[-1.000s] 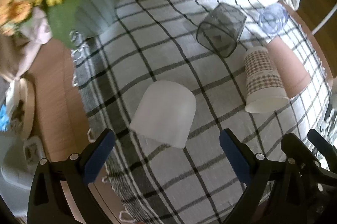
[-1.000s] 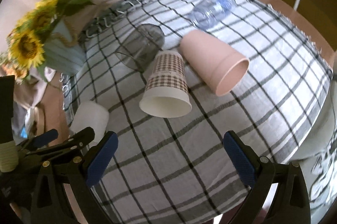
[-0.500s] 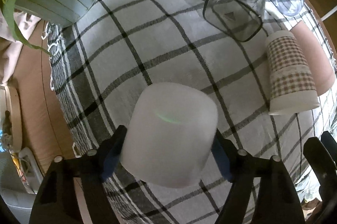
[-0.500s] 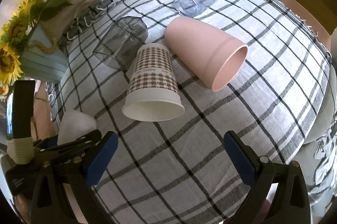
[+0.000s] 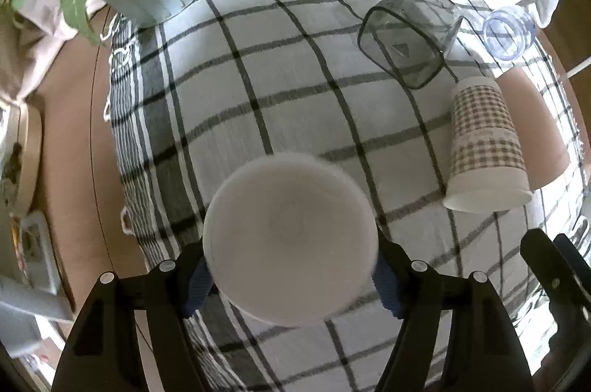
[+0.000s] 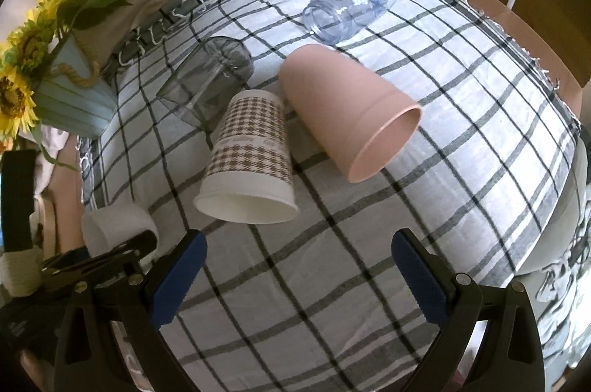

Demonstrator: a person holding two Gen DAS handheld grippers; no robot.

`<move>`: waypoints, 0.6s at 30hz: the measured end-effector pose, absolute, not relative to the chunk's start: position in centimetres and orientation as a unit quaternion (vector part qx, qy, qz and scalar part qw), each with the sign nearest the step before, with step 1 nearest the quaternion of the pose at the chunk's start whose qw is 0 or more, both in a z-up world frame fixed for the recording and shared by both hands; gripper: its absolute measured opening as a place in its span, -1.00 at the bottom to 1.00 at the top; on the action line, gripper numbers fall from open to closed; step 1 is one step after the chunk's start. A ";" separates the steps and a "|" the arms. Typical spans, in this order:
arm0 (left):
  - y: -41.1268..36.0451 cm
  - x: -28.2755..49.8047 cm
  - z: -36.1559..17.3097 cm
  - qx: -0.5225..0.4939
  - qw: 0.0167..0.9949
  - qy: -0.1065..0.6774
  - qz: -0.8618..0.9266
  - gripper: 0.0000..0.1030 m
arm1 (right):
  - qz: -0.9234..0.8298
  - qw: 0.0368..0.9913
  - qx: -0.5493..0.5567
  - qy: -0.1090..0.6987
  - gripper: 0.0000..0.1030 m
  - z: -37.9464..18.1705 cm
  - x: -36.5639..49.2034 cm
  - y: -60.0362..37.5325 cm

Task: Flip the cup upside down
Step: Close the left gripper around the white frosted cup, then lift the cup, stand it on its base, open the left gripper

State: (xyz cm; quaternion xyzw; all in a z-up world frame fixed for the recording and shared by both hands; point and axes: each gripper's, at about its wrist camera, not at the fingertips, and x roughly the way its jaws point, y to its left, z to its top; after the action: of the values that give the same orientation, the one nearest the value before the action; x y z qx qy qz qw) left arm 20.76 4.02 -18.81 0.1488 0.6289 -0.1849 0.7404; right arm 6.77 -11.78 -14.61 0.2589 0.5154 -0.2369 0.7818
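Frosted white plastic, the cup [image 5: 290, 239] sits clamped between the 2 blue pads of the left tool [image 5: 291, 277], its round closed base facing that tool's camera, above the near left part of the checked cloth [image 5: 258, 89] on the counter. The right tool [image 6: 298, 275] hangs with its fingers spread wide, holding nothing. Beyond lie a houndstooth paper cup [image 6: 249, 157], a pink cup [image 6: 347, 111], a grey tumbler [image 6: 207, 85] and a clear bottle [image 6: 349, 6], all on their sides.

Black plastic tongs [image 6: 297, 272] with ribbed blue pads [image 6: 179, 275], silver screw heads on each arm.
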 end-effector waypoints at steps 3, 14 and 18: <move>4.6 19.3 -18.4 0.153 0.743 0.627 -0.176 0.36 | -0.235 0.784 0.257 0.514 0.96 -14.5 6.3 -12.4; 4.9 15.7 -16.3 0.126 0.749 0.627 -0.172 0.36 | -0.213 0.795 0.245 0.513 0.96 -13.6 5.4 -13.5; 3.8 13.7 -14.7 0.121 0.752 0.622 -0.183 0.36 | -0.204 0.801 0.242 0.508 0.95 -12.7 4.7 -14.1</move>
State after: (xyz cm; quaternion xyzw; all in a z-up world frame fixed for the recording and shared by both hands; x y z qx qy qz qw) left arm 13.73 3.75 -14.68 0.1205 0.6220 -0.1825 0.7518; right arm 4.69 -14.11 -12.66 0.2416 0.5079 -0.2040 0.8013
